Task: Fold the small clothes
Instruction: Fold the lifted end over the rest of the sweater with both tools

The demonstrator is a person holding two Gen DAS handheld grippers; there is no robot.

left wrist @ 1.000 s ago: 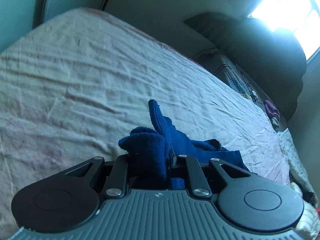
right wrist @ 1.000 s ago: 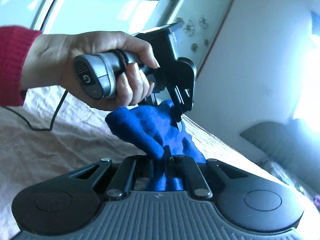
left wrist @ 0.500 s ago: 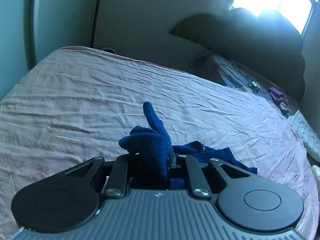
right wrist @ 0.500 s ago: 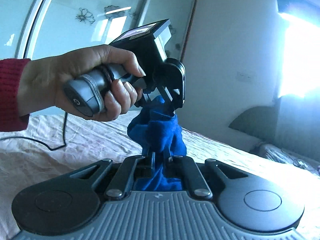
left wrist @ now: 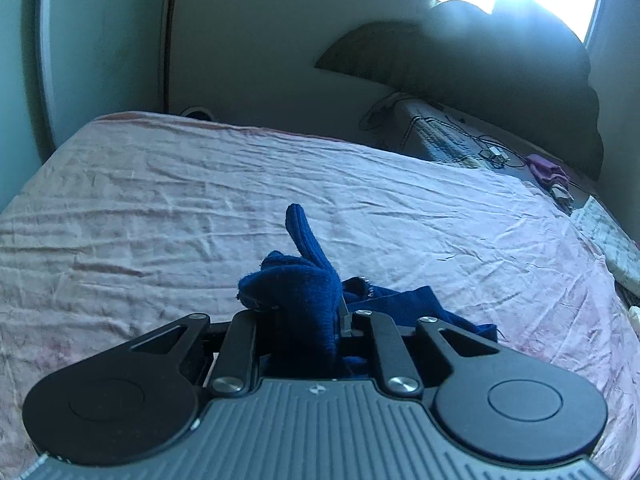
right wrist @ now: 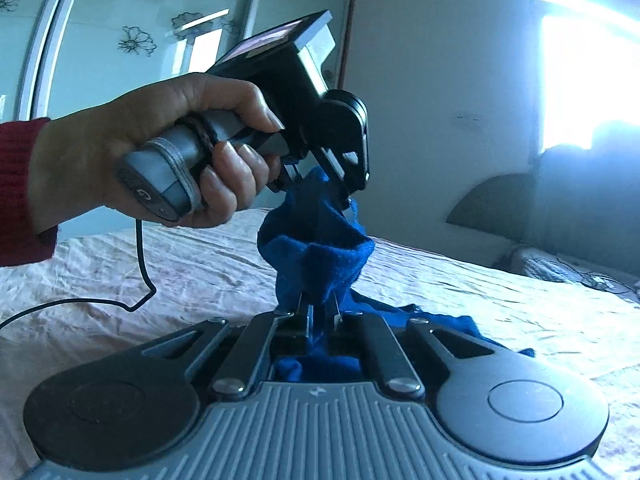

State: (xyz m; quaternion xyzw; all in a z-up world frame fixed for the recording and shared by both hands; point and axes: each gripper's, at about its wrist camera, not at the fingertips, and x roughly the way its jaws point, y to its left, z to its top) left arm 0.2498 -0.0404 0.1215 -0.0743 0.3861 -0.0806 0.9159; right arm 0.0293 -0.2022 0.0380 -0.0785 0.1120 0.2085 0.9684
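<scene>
We are in the lifting step: the blue garment (right wrist: 320, 252) hangs bunched between our two grippers above the bed (left wrist: 160, 208), one end trailing on the sheet. The left gripper (right wrist: 352, 196) has its fingers clenched on one edge, the right gripper (right wrist: 320, 312) nearly shut on another (cloth fills both gaps). Next, we judge, comes drawing the hands apart to spread it flat before any fold.

Both hand-held grippers (right wrist: 320, 308) (left wrist: 308, 316) clamped tight, raised.
</scene>
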